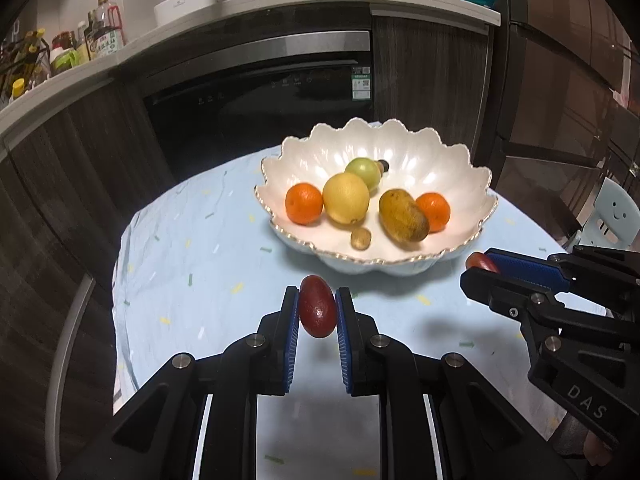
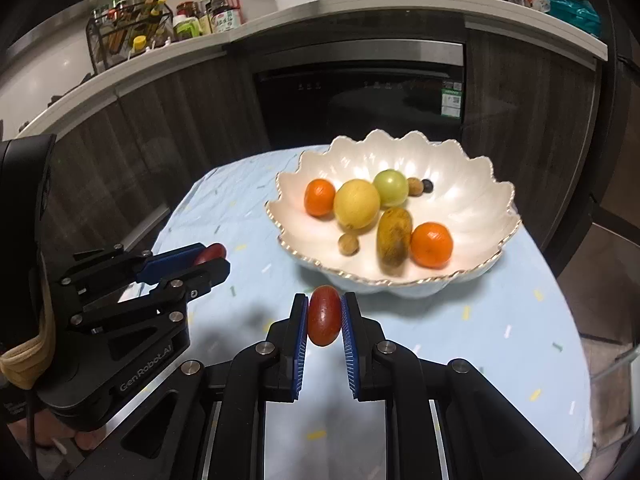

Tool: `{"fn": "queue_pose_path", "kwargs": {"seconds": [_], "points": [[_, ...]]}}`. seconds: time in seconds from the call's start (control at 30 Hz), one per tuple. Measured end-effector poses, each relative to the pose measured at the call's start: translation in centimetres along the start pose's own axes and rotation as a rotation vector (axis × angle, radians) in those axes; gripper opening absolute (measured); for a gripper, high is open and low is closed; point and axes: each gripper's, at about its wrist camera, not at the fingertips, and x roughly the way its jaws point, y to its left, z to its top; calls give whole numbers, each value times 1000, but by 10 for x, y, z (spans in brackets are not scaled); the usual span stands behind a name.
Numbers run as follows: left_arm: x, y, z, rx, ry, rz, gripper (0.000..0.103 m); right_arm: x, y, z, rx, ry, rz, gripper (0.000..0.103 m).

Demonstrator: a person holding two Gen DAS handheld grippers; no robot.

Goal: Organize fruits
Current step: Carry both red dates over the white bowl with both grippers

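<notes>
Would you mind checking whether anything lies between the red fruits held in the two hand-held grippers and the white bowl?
Nothing visible does. The left hand-held gripper holds a dark red fruit and the right hand-held gripper holds a red fruit, both just short of the white bowl. Only bare blue tablecloth lies between them and its near rim.

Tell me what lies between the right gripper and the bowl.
Only bare blue tablecloth. In the right wrist view, the right gripper holds a red fruit just short of the bowl.
</notes>
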Motion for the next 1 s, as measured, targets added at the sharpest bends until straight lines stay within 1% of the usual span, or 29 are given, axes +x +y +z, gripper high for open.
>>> {"fn": "queue_pose_path", "kwargs": {"seconds": [0.47,0.67,1.0], "points": [[9,-21,46,-7,-46,-12,19,-11,-42,39,28,-76,-50,18],[21,-25,64,-21,-44,-5,19,-6,-59,53,39,-88,-69,18],[40,-28,81,-57,-27,7,19,8,-88,71,58,-92,-112,18]]}}
